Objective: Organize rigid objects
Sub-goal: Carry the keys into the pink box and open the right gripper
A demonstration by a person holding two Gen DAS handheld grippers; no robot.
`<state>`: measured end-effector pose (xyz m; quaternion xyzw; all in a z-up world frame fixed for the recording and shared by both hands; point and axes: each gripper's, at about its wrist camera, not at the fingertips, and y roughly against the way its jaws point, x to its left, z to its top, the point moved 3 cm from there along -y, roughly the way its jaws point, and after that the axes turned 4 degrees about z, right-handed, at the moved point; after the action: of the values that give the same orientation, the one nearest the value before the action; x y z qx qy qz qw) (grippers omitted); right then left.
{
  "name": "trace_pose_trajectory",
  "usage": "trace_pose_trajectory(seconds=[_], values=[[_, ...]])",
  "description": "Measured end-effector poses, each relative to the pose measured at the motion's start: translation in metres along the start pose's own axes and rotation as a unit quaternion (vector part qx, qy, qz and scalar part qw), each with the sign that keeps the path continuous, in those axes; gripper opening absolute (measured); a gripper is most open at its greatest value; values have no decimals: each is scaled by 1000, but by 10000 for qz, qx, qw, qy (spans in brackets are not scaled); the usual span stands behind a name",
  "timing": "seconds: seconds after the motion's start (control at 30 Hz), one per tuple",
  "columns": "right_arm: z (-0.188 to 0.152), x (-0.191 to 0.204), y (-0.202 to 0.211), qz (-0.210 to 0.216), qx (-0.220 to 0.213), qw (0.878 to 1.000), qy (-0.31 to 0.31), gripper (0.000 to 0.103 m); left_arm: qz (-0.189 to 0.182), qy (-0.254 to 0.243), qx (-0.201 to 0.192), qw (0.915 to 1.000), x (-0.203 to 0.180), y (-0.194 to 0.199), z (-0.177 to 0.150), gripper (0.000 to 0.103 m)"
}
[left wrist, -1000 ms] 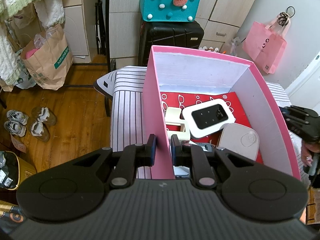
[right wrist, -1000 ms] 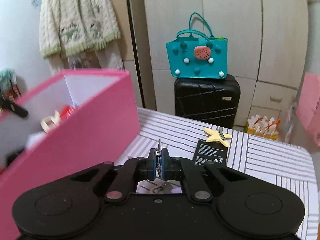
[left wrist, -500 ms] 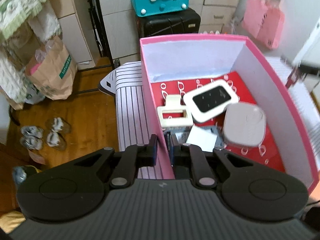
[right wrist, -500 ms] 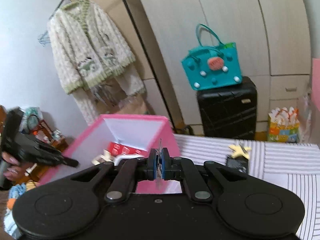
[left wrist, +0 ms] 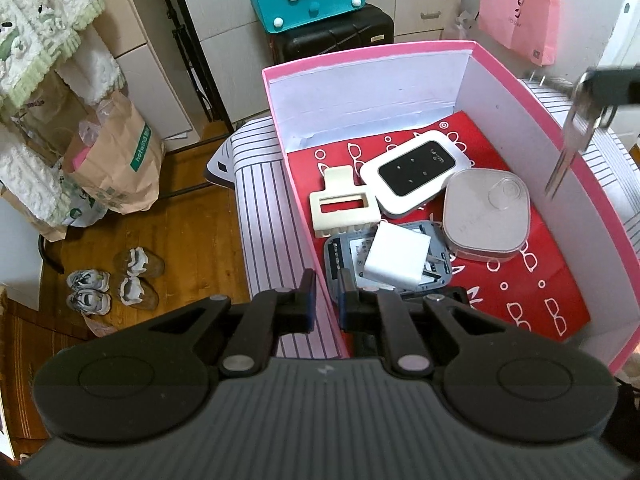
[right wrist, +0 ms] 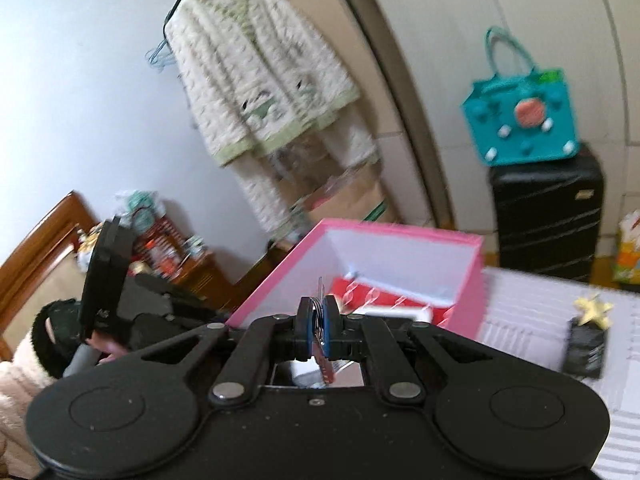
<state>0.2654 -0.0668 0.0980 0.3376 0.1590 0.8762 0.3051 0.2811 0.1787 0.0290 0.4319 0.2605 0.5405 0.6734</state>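
Observation:
A pink box (left wrist: 500, 46) stands on a striped table. Inside lie a cream hair clip (left wrist: 342, 208), a white pocket router (left wrist: 416, 170), a grey rounded case (left wrist: 486, 216), a white cube adapter (left wrist: 396, 260) and a grey card beneath it. My left gripper (left wrist: 325, 304) is shut on the box's left wall (left wrist: 304, 224). My right gripper (right wrist: 318, 328) is shut on a bunch of keys (right wrist: 320, 320), which hang over the box's right wall in the left wrist view (left wrist: 572, 140). The box also shows in the right wrist view (right wrist: 400, 236).
A yellow star clip (right wrist: 594, 310) and a black flat pack (right wrist: 586, 352) lie on the striped table (right wrist: 532, 312) right of the box. A black suitcase (left wrist: 332, 36) with a teal bag stands behind. Paper bags and shoes are on the wooden floor at left.
My right gripper has risen and moved left with the keys, from the table beside the box to above its right wall. My left gripper has kept its hold on the box wall.

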Motion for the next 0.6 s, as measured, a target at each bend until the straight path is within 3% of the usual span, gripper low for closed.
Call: trace_pose_trajectory(seconds=[0.37,0.6], values=[[-35,22,-67,521,1030,9932,-160,7,-65,114,-1,9999,0,0,0,10],[-43,28,-87,583,1224,9908,6,9,-82,151,31,9998,0,-1,0,10]])
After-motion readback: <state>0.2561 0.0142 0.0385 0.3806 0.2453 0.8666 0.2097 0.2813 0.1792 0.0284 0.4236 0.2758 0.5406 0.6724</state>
